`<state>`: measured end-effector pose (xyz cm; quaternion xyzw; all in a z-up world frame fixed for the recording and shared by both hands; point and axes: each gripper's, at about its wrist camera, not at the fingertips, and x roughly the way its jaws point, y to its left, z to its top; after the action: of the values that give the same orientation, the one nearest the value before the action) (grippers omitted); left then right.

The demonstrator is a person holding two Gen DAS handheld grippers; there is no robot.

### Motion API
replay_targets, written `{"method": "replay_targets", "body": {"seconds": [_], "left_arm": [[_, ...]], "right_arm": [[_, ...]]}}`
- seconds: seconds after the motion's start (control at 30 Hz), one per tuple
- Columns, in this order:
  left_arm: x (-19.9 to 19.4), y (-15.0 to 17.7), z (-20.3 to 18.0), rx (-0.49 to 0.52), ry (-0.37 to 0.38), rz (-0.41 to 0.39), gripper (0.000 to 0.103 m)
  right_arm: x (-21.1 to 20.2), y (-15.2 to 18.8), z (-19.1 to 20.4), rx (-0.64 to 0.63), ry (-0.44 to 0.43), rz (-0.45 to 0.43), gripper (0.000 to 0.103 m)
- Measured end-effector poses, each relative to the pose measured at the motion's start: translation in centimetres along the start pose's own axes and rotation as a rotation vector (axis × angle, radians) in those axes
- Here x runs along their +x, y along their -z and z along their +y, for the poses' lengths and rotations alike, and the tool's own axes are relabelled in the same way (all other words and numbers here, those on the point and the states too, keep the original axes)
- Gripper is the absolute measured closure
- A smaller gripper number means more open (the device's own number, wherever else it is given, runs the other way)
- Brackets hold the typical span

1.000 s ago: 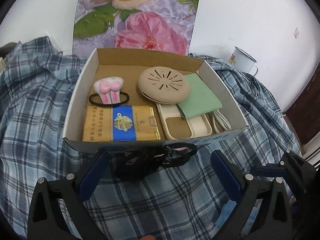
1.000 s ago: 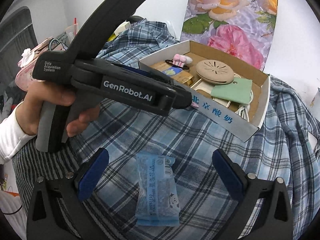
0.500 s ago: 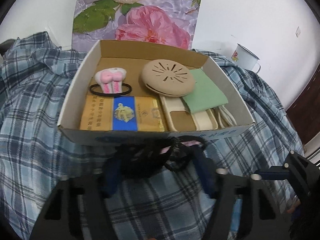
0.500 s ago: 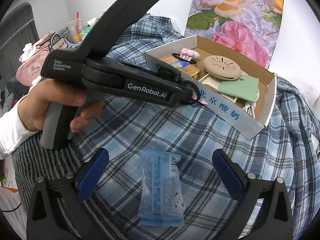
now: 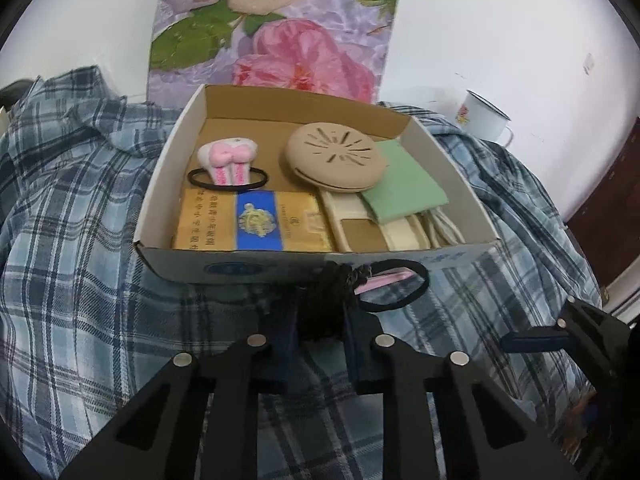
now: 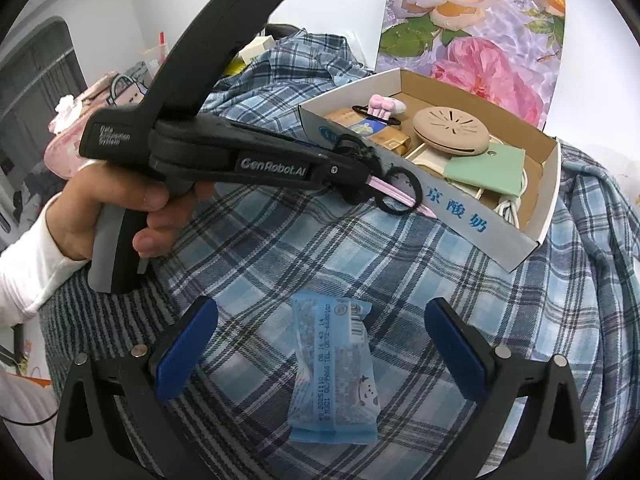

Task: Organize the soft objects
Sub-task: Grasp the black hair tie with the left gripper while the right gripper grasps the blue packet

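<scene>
Hair tie [image 5: 384, 286], black with pink strip, sat pinched in my left gripper [image 5: 320, 332] just before box [image 5: 280, 270] front wall, not yet in; my right gripper [image 6: 320, 344] gaped empty over blue packet [image 6: 334, 372] on plaid cloth [image 6: 440, 280], unsorted

Packet [image 6: 334, 368] before box [image 6: 460, 216]

Two hair ties: one [image 5: 394, 286] at the left gripper's [image 5: 320, 322] tips, one [image 5: 227, 168] ahead in the cardboard box [image 5: 248, 268]. One blue packet [image 6: 334, 368] lies between the right gripper's fingers [image 6: 186, 346]. One mug [image 5: 482, 116] stands far right.
</scene>
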<state>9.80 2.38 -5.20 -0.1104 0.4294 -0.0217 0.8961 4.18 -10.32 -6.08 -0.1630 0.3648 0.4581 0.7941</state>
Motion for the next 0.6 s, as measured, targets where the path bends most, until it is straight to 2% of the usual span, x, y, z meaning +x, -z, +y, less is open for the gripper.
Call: {"method": "replay_targets", "body": {"seconds": [0.17, 0.23, 0.27, 0.3, 0.43, 0.53, 0.6], "left_arm": [[-1.0, 0.3, -1.6, 0.068, 0.01, -0.027, 0.084], [-1.2, 0.3, -2.1, 0.089, 0.01, -0.039, 0.084], [-1.4, 0.4, -2.3, 0.097, 0.008, -0.043, 0.084], [-1.4, 0.4, -2.4, 0.102, 0.006, -0.048, 0.084], [-1.5, 0.3, -2.4, 0.101, 0.008, -0.05, 0.084], [-1.6, 0.2, -2.4, 0.094, 0.004, -0.052, 0.084], [-1.6, 0.2, -2.3, 0.09, 0.003, -0.051, 0.084]], "right_arm": [[-1.0, 0.4, -0.4, 0.031, -0.068, -0.038, 0.001], [-1.2, 0.5, -0.5, 0.036, -0.086, -0.044, 0.012], [-1.2, 0.5, -0.5, 0.037, -0.084, -0.043, 0.022], [-1.2, 0.5, -0.4, 0.036, -0.081, -0.039, 0.027], [-0.7, 0.7, 0.0, 0.017, -0.085, -0.02, 0.031], [-0.4, 0.7, -0.1, 0.022, -0.091, -0.002, 0.056], [-0.2, 0.7, -0.1, 0.023, -0.08, 0.006, 0.06]]}}
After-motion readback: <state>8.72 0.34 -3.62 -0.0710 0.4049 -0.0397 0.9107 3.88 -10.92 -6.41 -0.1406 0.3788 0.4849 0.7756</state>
